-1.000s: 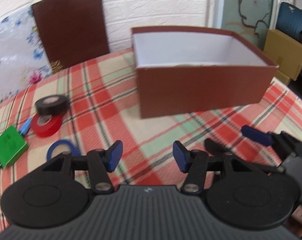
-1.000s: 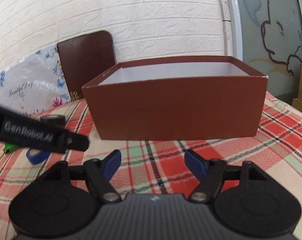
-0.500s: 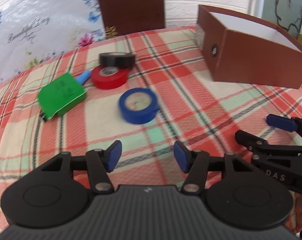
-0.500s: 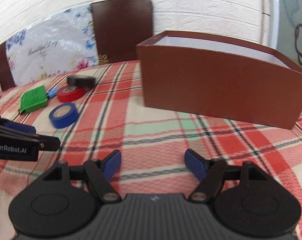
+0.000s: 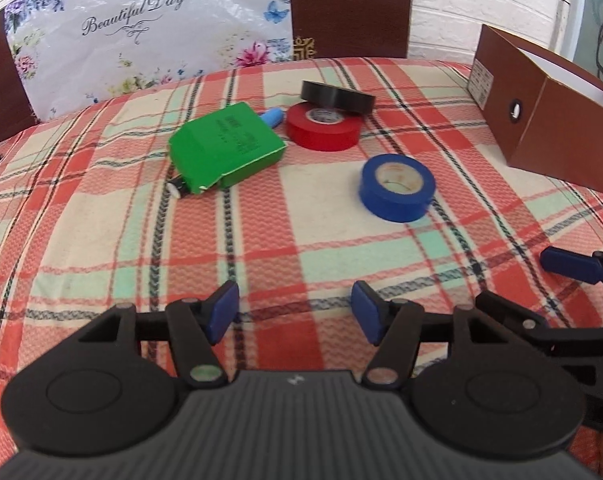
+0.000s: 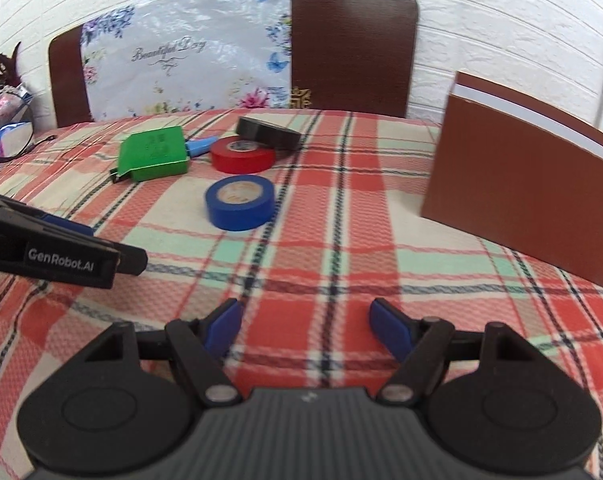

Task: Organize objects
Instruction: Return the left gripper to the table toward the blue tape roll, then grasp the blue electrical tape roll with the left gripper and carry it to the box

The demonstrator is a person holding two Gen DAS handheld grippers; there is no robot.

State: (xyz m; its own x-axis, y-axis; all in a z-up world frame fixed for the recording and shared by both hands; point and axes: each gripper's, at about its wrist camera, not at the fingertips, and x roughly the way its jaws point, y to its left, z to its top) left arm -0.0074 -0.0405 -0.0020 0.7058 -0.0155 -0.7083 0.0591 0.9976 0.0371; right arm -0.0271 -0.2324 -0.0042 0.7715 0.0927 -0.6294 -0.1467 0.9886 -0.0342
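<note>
Left hand-held gripper (image 5: pixel 294 311) angled downward, jaws apart and just widening, nothing between; right hand-held gripper (image 6: pixel 306 330) likewise gaping, empty.

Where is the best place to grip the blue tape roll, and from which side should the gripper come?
Probably from above, with the fingers across its outer rim. The blue tape roll lies flat on the tablecloth, hole upward, apart from the red roll, so both sides are free. The left gripper, empty, its jaws just opened wider, is nearest.
</note>
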